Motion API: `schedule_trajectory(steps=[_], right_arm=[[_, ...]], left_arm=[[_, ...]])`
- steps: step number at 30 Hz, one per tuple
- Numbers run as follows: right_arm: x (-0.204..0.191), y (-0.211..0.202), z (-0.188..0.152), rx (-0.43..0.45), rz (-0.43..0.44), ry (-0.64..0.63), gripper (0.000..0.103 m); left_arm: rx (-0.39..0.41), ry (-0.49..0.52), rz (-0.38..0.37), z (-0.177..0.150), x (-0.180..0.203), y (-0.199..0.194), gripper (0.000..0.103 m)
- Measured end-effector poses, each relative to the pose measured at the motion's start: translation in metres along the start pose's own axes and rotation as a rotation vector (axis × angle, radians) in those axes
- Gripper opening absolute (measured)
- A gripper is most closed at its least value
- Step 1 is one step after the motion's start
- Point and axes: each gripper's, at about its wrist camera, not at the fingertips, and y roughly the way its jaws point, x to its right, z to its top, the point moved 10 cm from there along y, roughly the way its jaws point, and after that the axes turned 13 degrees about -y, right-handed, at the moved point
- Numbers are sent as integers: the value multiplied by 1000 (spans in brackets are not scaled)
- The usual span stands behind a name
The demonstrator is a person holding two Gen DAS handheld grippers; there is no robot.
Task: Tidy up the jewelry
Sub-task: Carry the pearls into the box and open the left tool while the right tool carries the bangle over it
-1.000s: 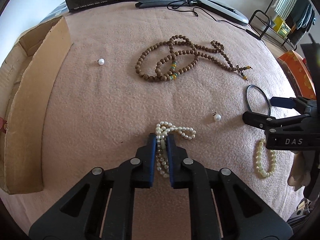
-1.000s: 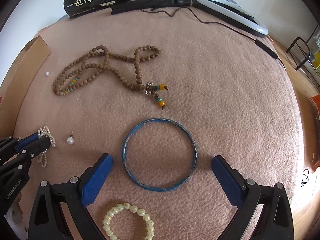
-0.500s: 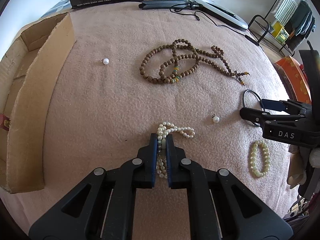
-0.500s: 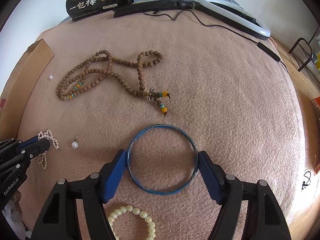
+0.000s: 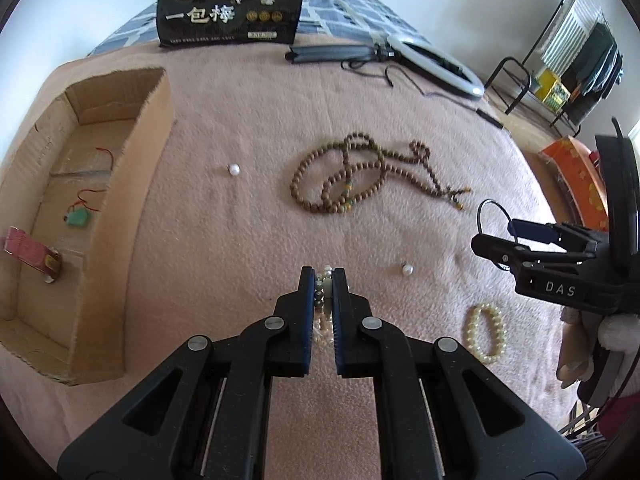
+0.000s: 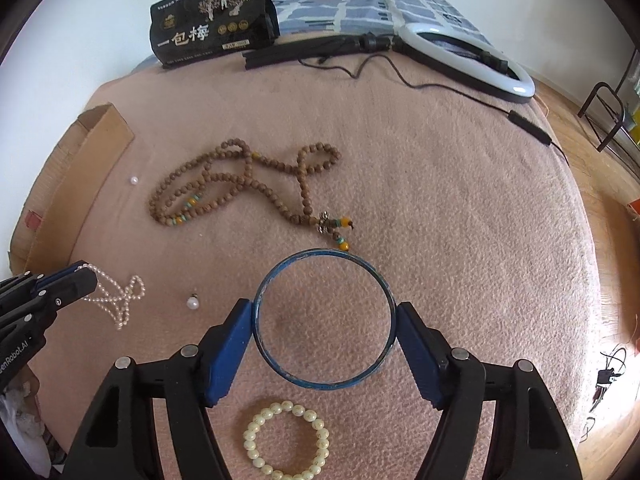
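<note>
— What is seen between the left tongs [image 5: 322,280]?

— A pearl necklace [image 6: 116,294] is pinched between the pads, which are pressed almost together; its loose loops are seen dangling from the tips in the right wrist view, above the pink blanket [image 5: 248,240] on the bed.

— And the right tongs [image 6: 324,322]?

— A blue bangle [image 6: 325,386] is clamped across its width between the two blue pads, the jaws being held wide by the ring itself.

— Where is the remaining jewelry found?

— A long string of brown wooden beads [image 5: 360,184] is spread across the middle of the blanket. One loose pearl [image 5: 407,269] is seen between the two tongs, a second pearl [image 5: 233,169] near the cardboard box [image 5: 148,184]. A cream bead bracelet [image 6: 286,440] is laid just below the bangle.

— What is held in the box?

— A green pendant on a red cord [image 5: 79,216] and a small pink case [image 5: 30,254] are shown inside it, at the left edge of the blanket.

— And at the far side?

— A black printed pouch [image 6: 212,20] and a white ring light [image 6: 468,58] with its cable are seen.
</note>
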Motion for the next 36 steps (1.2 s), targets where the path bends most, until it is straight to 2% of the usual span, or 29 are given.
schedule_trajectory(steps=[15, 21, 27, 36], right_arm=[[-5, -42, 23, 109, -4, 28, 74], [-19, -59, 35, 153, 2, 4, 74], [-37, -75, 48, 195, 15, -22, 74], [-74, -93, 78, 247, 54, -81, 74]], left_arm=[[93, -20, -49, 33, -4, -48, 6], [150, -24, -76, 48, -7, -79, 6], [213, -48, -79, 66, -25, -107, 6], [291, -87, -39, 92, -68, -135, 6]])
